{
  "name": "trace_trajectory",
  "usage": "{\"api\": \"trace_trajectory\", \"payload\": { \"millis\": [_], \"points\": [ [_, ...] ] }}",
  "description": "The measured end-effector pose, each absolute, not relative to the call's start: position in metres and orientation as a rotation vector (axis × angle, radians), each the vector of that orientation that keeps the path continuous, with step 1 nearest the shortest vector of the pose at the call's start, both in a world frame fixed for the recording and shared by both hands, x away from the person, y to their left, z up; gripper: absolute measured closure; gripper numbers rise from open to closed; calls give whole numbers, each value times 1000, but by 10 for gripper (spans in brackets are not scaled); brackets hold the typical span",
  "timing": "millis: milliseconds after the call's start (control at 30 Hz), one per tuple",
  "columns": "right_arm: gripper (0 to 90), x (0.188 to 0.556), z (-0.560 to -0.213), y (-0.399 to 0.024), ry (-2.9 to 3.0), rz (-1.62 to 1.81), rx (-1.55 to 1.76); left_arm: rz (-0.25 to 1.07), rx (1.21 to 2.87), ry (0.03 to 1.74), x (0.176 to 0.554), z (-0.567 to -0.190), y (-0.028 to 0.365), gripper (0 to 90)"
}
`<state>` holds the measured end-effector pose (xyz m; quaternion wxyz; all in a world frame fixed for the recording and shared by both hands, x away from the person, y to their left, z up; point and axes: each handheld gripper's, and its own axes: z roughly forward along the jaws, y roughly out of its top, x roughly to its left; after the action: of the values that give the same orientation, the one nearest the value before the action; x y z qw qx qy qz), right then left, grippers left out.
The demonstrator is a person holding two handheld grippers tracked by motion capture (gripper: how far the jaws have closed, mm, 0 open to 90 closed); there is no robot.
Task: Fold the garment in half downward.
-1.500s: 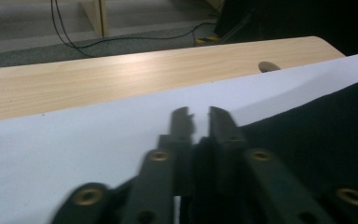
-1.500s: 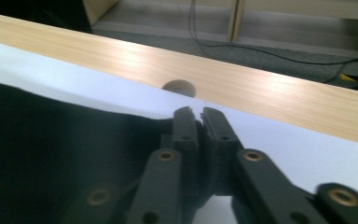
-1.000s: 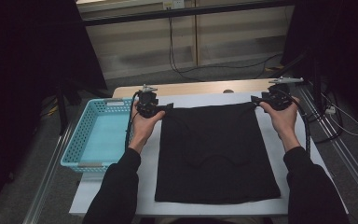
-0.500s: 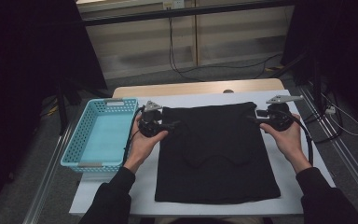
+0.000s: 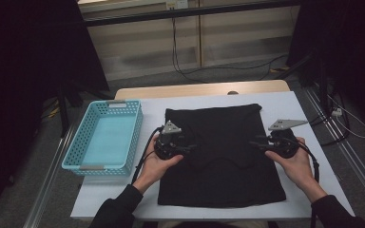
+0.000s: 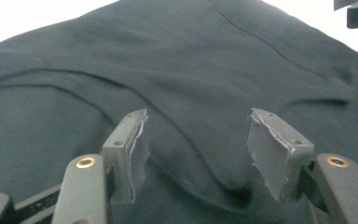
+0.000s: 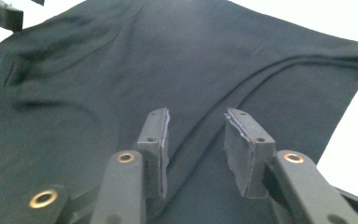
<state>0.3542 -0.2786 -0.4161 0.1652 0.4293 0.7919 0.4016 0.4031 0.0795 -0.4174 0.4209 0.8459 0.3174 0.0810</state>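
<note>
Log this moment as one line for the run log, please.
left gripper: open, over black cloth | right gripper: open, over cloth | cloth: spread on table | blue basket: beside cloth

Probably lab or test bench: dim room, white-covered table (image 5: pixel 313 142), loose floor cables (image 5: pixel 185 66), metal rails (image 5: pixel 356 161).

The right gripper (image 7: pixel 196 154) hangs low over a black cloth (image 7: pixel 121 70), its two jaws parted with a gap between the grey pads (image 7: pixel 161 149). A raised fold runs from between the jaws toward the far right. At far left sits what is probably the other gripper's tip (image 7: pixel 2 14). White table (image 7: pixel 354 135) shows at right.
</note>
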Motion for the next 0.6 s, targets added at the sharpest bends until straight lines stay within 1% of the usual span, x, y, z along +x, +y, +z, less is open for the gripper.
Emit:
{"api": "trace_trajectory", "payload": {
  "millis": [100, 133, 200, 300, 400, 433, 467, 600],
  "points": [
    [640, 345, -421, -276, 2272, 1150, 1215, 188, 2140, 787, 398, -423, 73, 432],
    [645, 344, -423, -276, 2275, 1151, 1215, 205, 2154, 791, 397, -426, 71, 450],
    [652, 343, -425, -275, 2283, 1152, 1216, 219, 2159, 795, 396, -428, 70, 514],
    [662, 344, -434, -269, 2324, 1139, 1219, 164, 2189, 790, 394, -436, 66, 547],
    [665, 344, -436, -265, 2345, 1132, 1206, 154, 2198, 782, 390, -438, 66, 579],
    [668, 343, -438, -261, 2364, 1122, 1195, 158, 2233, 766, 387, -440, 67, 591],
    [668, 342, -438, -260, 2371, 1116, 1190, 158, 2233, 766, 387, -440, 67, 599],
    [659, 338, -443, -258, 2398, 1072, 1181, 121, 2268, 771, 381, -442, 75, 597]
  ]
}}
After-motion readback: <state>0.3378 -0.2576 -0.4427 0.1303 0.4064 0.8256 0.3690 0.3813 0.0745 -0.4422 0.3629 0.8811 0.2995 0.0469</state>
